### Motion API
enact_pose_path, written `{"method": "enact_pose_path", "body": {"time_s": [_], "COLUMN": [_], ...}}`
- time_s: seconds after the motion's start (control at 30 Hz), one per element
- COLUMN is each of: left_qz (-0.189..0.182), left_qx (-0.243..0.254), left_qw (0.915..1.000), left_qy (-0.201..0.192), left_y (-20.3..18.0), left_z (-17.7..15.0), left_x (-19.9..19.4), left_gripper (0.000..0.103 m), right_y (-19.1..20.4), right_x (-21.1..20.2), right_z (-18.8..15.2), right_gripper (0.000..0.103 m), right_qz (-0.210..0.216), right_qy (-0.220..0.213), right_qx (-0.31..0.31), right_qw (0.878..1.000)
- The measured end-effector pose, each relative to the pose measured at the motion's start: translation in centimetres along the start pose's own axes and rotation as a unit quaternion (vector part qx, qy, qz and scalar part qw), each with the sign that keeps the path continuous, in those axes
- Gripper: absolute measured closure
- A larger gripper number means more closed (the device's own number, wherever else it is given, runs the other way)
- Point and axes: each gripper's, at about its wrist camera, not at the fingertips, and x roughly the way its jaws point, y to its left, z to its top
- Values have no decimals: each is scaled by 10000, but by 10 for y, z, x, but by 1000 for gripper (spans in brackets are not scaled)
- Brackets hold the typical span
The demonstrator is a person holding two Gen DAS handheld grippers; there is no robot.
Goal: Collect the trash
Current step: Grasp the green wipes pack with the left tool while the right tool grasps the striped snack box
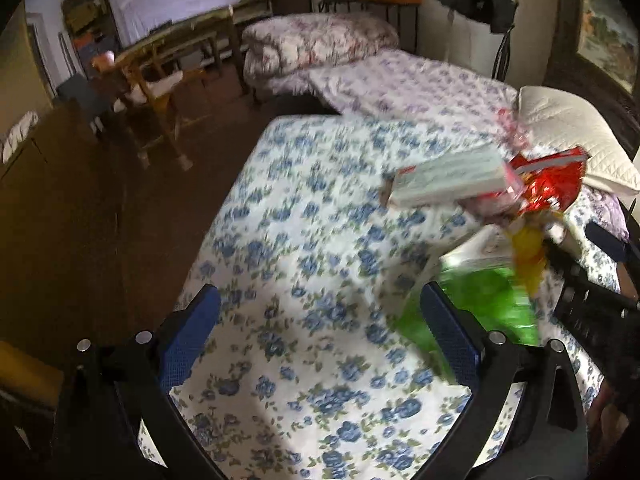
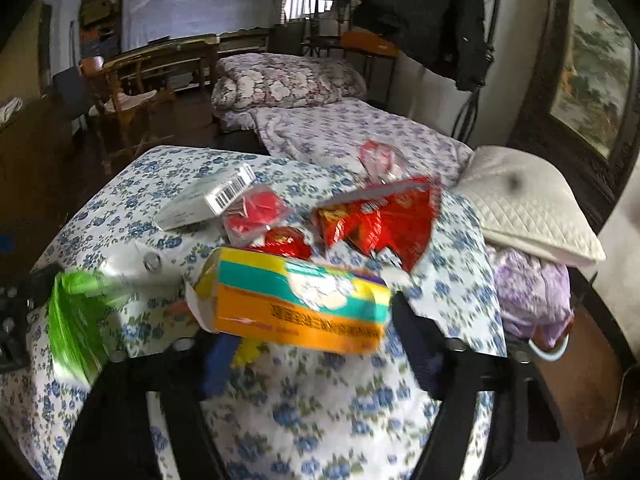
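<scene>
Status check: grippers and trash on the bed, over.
Left gripper open, empty. Right gripper open around orange carton, grip unclear. Red wrappers, white box, green bag loose on bed.

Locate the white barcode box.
The white box lies on the floral bed, left of the red wrappers in the right wrist view.

it was a lived-in bedroom at home: a bed [image 1: 304, 216] under a blue-flowered sheet, a quilted pillow [image 2: 532, 204], folded floral bedding [image 2: 288, 80], a wooden chair [image 1: 152, 92], a dark coat [image 2: 432, 12] hanging, a framed painting [image 2: 592, 76].
</scene>
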Motion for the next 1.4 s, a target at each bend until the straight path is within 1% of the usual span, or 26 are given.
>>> {"method": "enact_pose_path", "body": {"time_s": [0.03,0.07,0.1,0.13,0.17,0.2,0.27,0.3,0.4,0.43,0.53,0.6,0.73,0.87,0.97,1.0,1.07,1.1,1.13,1.17,1.23,1.27,1.3,1.33,1.37,1.4], "left_qz": [-46,-79,-97,-136,-201,-304,-529,-705,-1140,-1140,-832,-859,-1245,-1559,-1949,-2002,-2188,-2299,-2492,-2557,-2576,-2619,-2701,-2753,-2749,-2739], "left_qx": [-38,-78,-113,-151,-177,-189,-185,-183,-71,25,303,359,378,313,208,161,61,40,36,63,138,135,98,51,16,-3], "left_qw": [10000,9999,9999,9998,9996,9992,9982,9972,9934,9934,9961,9956,9904,9855,9782,9775,9747,9724,9678,9661,9657,9646,9625,9612,9614,9617], "left_qy": [45,37,5,-55,-117,-173,-199,-186,-96,-76,-13,50,460,586,688,651,445,402,365,359,298,277,241,188,110,41], "left_y": [2,5,7,9,11,11,9,6,-9,-16,-34,-39,-50,-62,-72,-73,-74,-75,-75,-76,-79,-80,-79,-78,-76,-73], "left_z": [0,0,0,0,-1,-2,-3,-4,-7,-8,-11,-12,-12,-9,-11,-11,-10,-10,-10,-9,-9,-9,-9,-8,-8,-7], "left_x": [1,0,-2,-6,-11,-16,-21,-24,-27,-27,-22,-18,4,16,22,22,17,14,12,11,9,8,6,4,1,-2], "left_gripper": [7,7,7,7,7,7,7,7,7,7,7,7,7,7,7,10,21,33,46,52,67,72,83,89,92,98], "right_y": [1,3,3,2,-2,-6,-14,-20,-35,-41,-55,-60,-65,-72,-76,-77,-79,-80,-81,-81,-84,-84,-84,-84,-84,-83], "right_x": [0,-1,-5,-9,-16,-21,-36,-49,-68,-74,-88,-93,-100,-102,-100,-99,-99,-99,-99,-100,-99,-99,-98,-99,-98,-98], "right_z": [2,4,5,7,7,6,3,-2,-16,-24,-48,-60,-70,-76,-77,-78,-79,-79,-80,-80,-81,-81,-81,-81,-81,-81], "right_gripper": [60,66,74,78,86,88,88,88,88,88,88,88,88,88,88,88,88,88,88,88,88,88,88,88,88,88], "right_qz": [-64,-153,-235,-269,-130,-36,11,56,247,346,577,676,795,896,932,947,977,988,1004,1015,1037,1040,1046,1053,1061,1073], "right_qy": [-27,-141,-224,-271,-311,-322,-367,-383,-306,-265,-222,-176,-141,-184,-187,-180,-169,-177,-189,-200,-212,-213,-213,-213,-216,-225], "right_qx": [-34,-88,-120,-101,43,161,358,495,924,1107,1568,1724,1849,2007,2066,2084,2112,2131,2151,2172,2220,2230,2239,2234,2230,2215], "right_qw": [10000,9997,9994,9992,9994,9993,9987,9980,9949,9929,9857,9825,9794,9754,9738,9733,9724,9719,9712,9706,9693,9690,9687,9688,9688,9690]}}
